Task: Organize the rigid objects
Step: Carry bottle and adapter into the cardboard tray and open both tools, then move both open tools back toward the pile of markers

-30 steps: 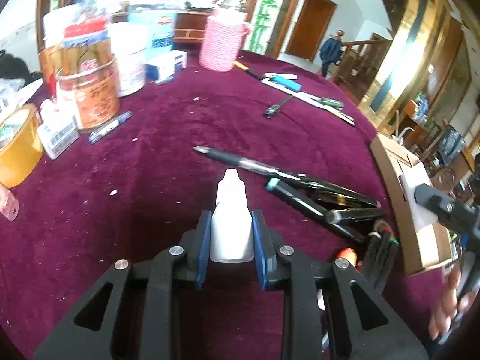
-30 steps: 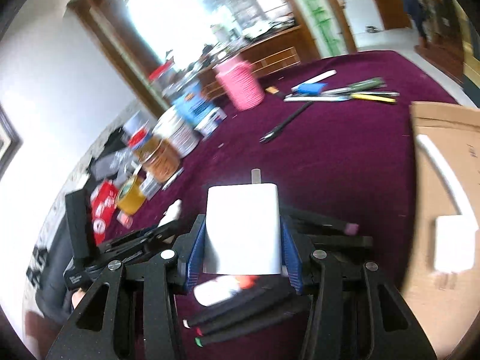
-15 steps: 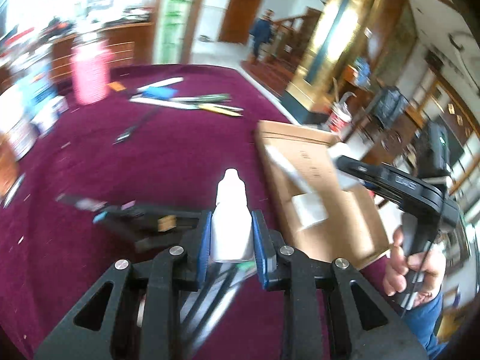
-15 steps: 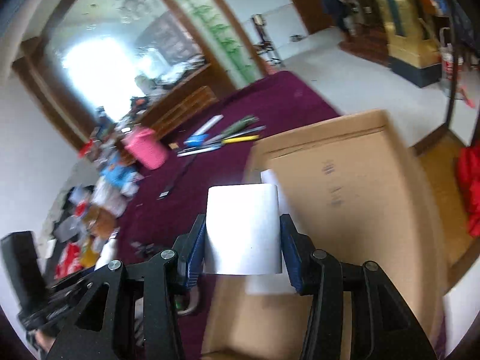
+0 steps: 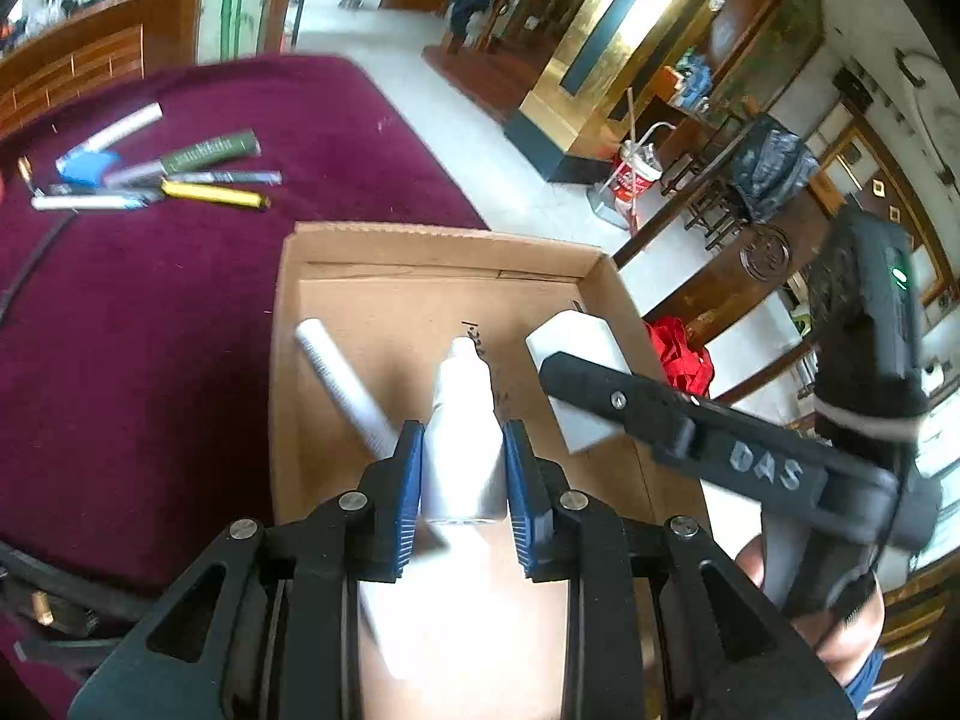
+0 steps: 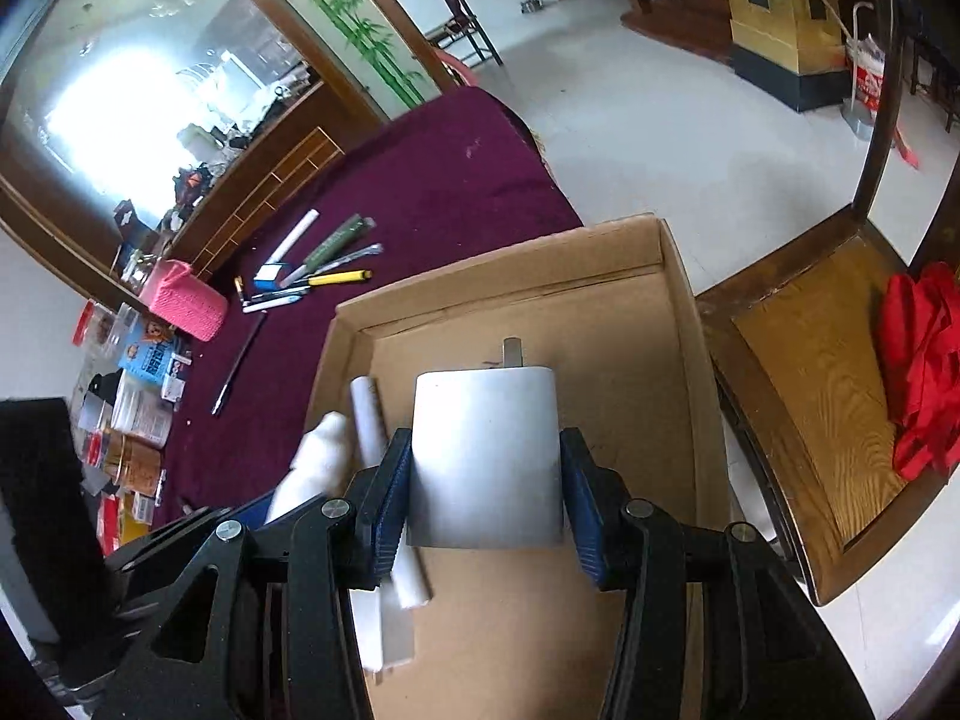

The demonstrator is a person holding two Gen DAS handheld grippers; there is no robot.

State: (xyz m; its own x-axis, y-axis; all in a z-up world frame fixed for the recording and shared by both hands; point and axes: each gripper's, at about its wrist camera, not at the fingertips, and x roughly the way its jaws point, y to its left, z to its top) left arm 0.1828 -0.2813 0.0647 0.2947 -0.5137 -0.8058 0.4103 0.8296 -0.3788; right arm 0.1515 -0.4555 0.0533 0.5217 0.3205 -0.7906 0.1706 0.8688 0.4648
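Note:
My left gripper [image 5: 462, 450] is shut on a small white dropper bottle [image 5: 462, 420] and holds it over the open cardboard box [image 5: 420, 252]. My right gripper [image 6: 486, 480] is shut on a white plug adapter [image 6: 486, 456] with a metal prong, also over the box [image 6: 678, 324]. In the left wrist view the adapter [image 5: 576, 354] and right gripper [image 5: 600, 384] show at the box's right side. A white tube [image 5: 342, 372] lies inside the box; it also shows in the right wrist view [image 6: 372, 420]. The bottle shows at the left in the right wrist view [image 6: 312, 468].
The box sits at the edge of a maroon-clothed table [image 5: 150, 312]. Several pens and markers [image 5: 180, 180] lie at the far side. A pink cup [image 6: 186, 300], jars and packets [image 6: 132, 414] stand at the left. A wooden chair [image 6: 816, 396] with red cloth [image 6: 924, 360] stands right of the box.
Both grippers have swung from over the pens on the table to over the cardboard box, each still gripping its object. The right gripper has come close beside the left.

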